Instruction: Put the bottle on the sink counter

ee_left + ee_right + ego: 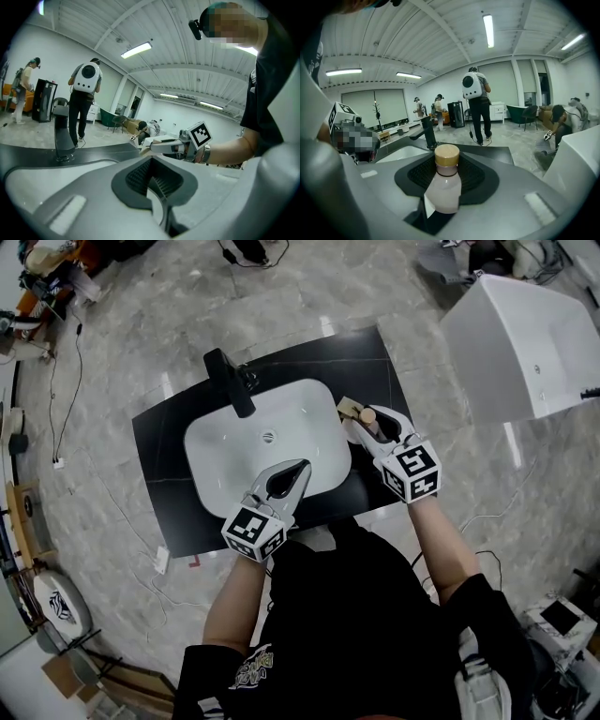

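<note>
A small pale pink bottle (444, 185) with a tan cap (367, 415) stands upright between the jaws of my right gripper (373, 427), which is shut on its body. The bottle hangs over the right part of the black sink counter (169, 432), just right of the white basin (230, 451). A black faucet (231, 382) rises behind the basin. My left gripper (289, 479) hovers over the basin's front edge, shut, with nothing in it. From the left gripper view, the right gripper (173, 146) shows ahead across the basin.
A large white tub-like unit (525, 343) stands on the floor to the right of the counter. Cables and gear lie on the marble floor at the left. A person with a white backpack (476, 89) stands beyond the counter, with others further back.
</note>
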A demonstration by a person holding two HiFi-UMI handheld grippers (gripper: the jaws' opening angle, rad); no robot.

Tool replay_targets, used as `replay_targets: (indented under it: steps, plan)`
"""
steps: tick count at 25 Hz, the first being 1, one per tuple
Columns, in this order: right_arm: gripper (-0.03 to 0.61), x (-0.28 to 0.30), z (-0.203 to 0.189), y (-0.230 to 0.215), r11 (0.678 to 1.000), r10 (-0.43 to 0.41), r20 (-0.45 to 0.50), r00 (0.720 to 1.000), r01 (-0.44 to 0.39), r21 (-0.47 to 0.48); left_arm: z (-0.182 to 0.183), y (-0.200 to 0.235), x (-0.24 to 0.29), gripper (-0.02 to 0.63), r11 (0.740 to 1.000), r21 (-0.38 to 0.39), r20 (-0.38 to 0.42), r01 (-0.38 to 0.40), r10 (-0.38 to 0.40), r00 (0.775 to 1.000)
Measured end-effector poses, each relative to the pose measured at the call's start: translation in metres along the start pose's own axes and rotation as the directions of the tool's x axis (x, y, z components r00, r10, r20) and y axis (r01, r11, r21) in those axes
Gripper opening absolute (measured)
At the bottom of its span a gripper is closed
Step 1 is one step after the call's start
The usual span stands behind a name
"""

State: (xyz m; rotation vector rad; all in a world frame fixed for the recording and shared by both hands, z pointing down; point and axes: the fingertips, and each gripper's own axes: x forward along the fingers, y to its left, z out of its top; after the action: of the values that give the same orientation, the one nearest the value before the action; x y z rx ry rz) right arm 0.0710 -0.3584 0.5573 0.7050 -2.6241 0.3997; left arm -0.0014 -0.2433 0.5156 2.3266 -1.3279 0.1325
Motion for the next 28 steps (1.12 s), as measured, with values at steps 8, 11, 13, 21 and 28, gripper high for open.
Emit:
replay_targets:
  steps: [8, 11, 13, 21, 28]
  plan:
    - [0.166, 0.034, -0.01, -0.035, 1.0, 0.0, -0.022, 1.0, 0.0, -0.013, 0.001, 0.011, 0.029, 0.002, 1.0, -0.017, 0.004, 0.004, -0.004, 1.0]
    - [0.166, 0.045, -0.012, -0.048, 1.0, -0.007, -0.028, 1.0, 0.007, -0.015, -0.001, 0.012, 0.037, 0.002, 1.0, -0.024, 0.006, 0.012, -0.012, 1.0]
    - [0.166, 0.052, -0.011, -0.054, 1.0, -0.009, -0.029, 1.0, 0.009, -0.019, -0.002, 0.013, 0.041, 0.002, 0.999, -0.028, 0.005, 0.018, -0.018, 1.0]
    - [0.166, 0.081, -0.005, -0.075, 0.999, -0.016, -0.027, 1.0, 0.015, -0.035, -0.003, 0.019, 0.051, 0.002, 0.999, -0.029, 0.009, 0.021, -0.02, 1.0]
    - [0.166, 0.1, -0.003, -0.082, 0.999, -0.01, -0.025, 1.0, 0.009, -0.046, -0.005, 0.026, 0.051, 0.002, 0.999, -0.041, -0.01, 0.003, -0.003, 1.0]
